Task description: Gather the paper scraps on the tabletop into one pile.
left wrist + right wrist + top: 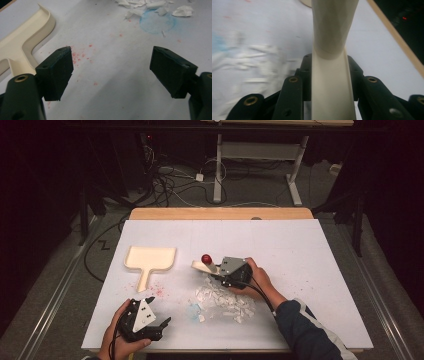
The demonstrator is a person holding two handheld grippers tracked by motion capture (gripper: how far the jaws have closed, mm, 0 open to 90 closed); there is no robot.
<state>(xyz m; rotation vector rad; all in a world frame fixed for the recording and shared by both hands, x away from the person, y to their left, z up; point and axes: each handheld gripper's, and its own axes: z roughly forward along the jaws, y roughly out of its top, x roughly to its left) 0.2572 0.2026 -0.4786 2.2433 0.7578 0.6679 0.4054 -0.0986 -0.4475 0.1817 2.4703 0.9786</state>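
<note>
A cream dustpan (150, 258) lies flat at the left of the white table, its handle pointing toward me; its edge shows in the left gripper view (22, 42). My right gripper (216, 269) is shut on the cream handle (329, 45) of a small tool with a red knob (206, 258), held just above a pile of torn white paper scraps (222, 300). My left gripper (159, 314) rests near the front left edge, jaws open and empty (113, 72), pointing toward the scraps (147, 6).
Red specks (159, 290) dot the sheet by the dustpan handle, and a faint blue stain (193, 310) lies left of the scraps. The white sheet (310, 250) covers a wooden table (220, 213). Cables and a desk frame stand on the floor beyond.
</note>
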